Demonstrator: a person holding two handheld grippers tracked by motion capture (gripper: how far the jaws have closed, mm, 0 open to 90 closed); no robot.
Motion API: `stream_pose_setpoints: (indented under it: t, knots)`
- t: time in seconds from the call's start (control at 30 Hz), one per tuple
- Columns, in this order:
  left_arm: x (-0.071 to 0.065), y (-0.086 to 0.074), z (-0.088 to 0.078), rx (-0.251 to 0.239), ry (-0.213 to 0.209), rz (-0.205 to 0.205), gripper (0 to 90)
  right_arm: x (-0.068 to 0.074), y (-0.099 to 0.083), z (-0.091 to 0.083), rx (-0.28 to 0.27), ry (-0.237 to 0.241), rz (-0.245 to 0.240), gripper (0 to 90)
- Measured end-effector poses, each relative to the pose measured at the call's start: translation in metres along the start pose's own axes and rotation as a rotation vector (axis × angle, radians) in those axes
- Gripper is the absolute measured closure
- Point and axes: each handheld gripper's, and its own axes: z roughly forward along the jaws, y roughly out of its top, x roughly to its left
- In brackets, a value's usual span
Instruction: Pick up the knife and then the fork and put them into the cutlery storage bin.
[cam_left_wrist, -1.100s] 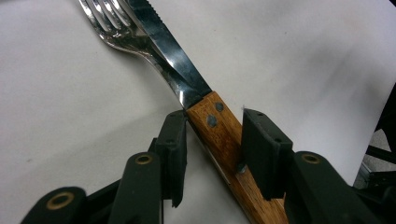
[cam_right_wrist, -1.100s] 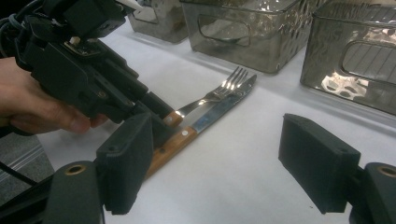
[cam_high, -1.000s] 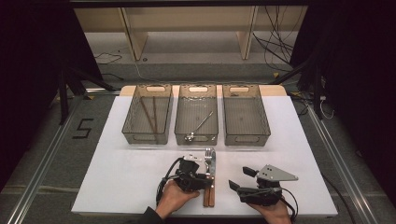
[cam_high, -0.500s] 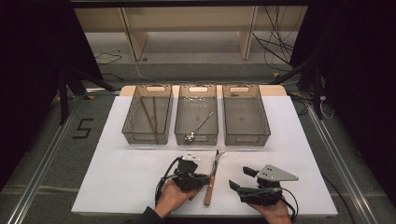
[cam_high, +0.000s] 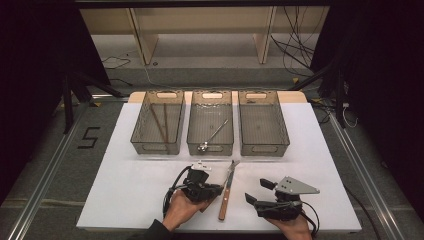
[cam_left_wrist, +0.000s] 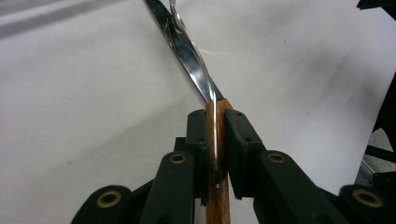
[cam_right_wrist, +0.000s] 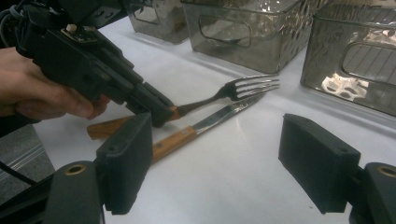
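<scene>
Here the left gripper clamps the fork handle above the knife; the right gripper, near right, stands wide.

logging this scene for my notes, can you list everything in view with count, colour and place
bins: 3, smoky clear plastic, row across far half of table
chopsticks: 2, brown, in left bin
spoon: 1, silver, in middle bin
fork: 1, steel with wood handle, held just above table near front
knife: 1, steel blade, wood handle, flat on table between grippers
table: 1, white
left gripper: 1, black, shut on fork handle
right gripper: 1, black, open, front right
hands: 2, at near edge
</scene>
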Motion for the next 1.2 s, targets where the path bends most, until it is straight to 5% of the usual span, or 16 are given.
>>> stream_pose_setpoints:
  t: [0.27, 0.7, 1.03, 1.2]
  knots:
    - [0.003, 0.009, -0.021, -0.001, -0.057, 0.028, 80.4, 0.001, 0.000, 0.000, -0.006, 0.004, -0.014, 26.7]
    - [0.003, 0.017, -0.036, -0.032, -0.077, 0.036, 80.4, 0.004, 0.001, 0.001, -0.010, 0.014, -0.019, 26.7]
    - [0.001, 0.022, -0.040, 0.020, -0.120, 0.069, 80.4, 0.015, 0.004, 0.004, -0.012, 0.003, -0.117, 26.7]
    - [-0.004, 0.024, -0.041, 0.048, -0.143, 0.100, 80.4, 0.027, 0.009, 0.007, 0.000, -0.007, -0.234, 26.7]
